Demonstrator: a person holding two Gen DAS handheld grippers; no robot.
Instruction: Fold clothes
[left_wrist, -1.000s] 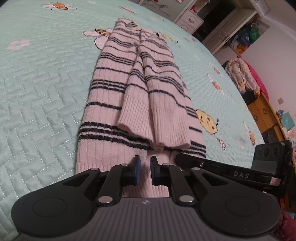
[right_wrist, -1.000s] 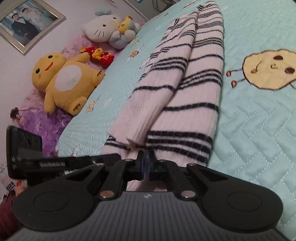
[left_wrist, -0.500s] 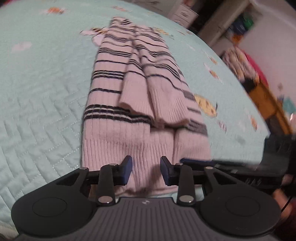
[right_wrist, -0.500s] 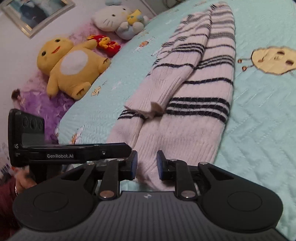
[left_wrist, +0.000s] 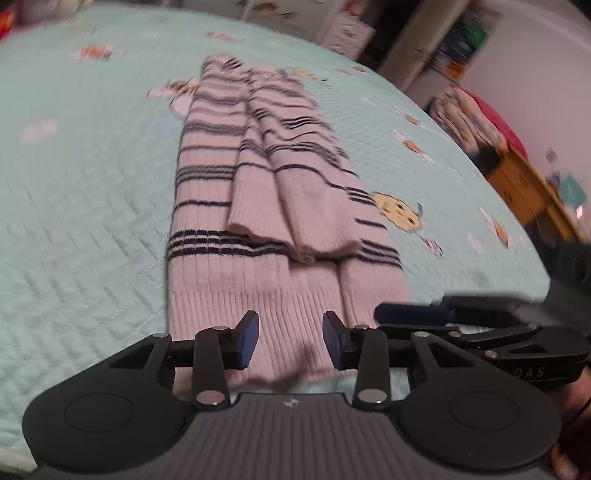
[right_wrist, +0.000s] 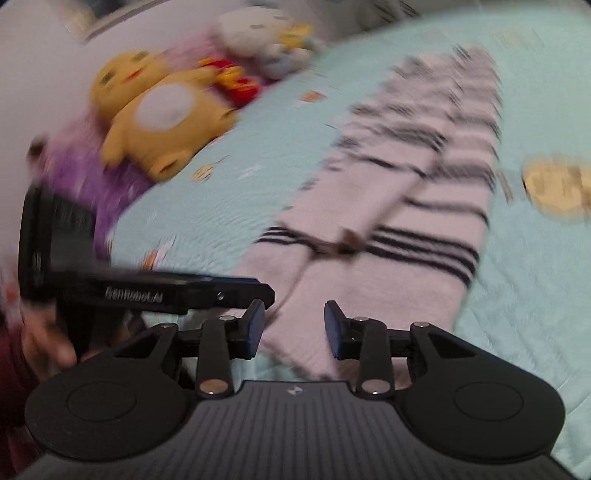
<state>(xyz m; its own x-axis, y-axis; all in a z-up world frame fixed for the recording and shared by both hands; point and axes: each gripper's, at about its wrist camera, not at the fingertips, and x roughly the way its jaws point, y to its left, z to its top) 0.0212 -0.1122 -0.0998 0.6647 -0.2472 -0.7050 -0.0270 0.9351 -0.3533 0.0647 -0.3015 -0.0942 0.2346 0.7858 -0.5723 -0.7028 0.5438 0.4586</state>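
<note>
Sweater (left_wrist: 266, 236) lies flat on bed (left_wrist: 92, 192), sleeves folded in. Left tool (left_wrist: 290, 339) and right tool (right_wrist: 294, 329) just opened, holding nothing, above its hem.

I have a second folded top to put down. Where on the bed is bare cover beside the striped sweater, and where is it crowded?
Bare quilt runs wide along the striped sweater on the left wrist view's left side. Across the sweater the quilt is bare too, around the printed cookie. It is crowded toward the plush toys at the bed's edge.
</note>
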